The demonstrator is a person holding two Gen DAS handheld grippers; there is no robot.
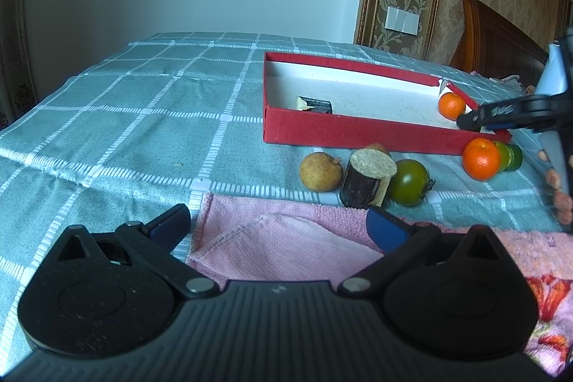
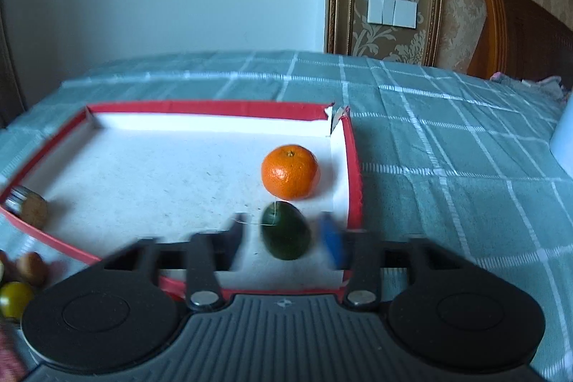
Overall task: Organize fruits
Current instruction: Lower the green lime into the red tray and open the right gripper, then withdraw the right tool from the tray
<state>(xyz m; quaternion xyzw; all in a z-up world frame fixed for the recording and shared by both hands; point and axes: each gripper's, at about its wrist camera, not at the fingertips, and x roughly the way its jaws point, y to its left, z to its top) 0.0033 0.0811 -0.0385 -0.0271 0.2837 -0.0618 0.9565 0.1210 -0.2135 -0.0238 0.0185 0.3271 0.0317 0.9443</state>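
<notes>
Surface: checked teal bedcover (image 1: 150,102), pink towel (image 1: 286,238) at lower centre.
Left gripper (image 1: 277,224): fingers spread wide, nothing held.
Loose fruit: brown round fruit (image 1: 320,171), green tomato (image 1: 409,182), orange (image 1: 481,158), lower right; judged light, smooth, bruisable, best gripped across the middle.
Right gripper (image 2: 283,237): jaws parted, dark green fruit (image 2: 284,231) between, untouched.
Red tray (image 2: 352,163): mandarin (image 2: 290,170) beyond, near right wall.

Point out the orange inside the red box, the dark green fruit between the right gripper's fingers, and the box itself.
orange (image 2: 290,171), right wrist view, middle of its peel.
dark green fruit (image 2: 285,231), right wrist view, centre of its skin.
red box (image 2: 352,160), right wrist view, right wall.
</notes>
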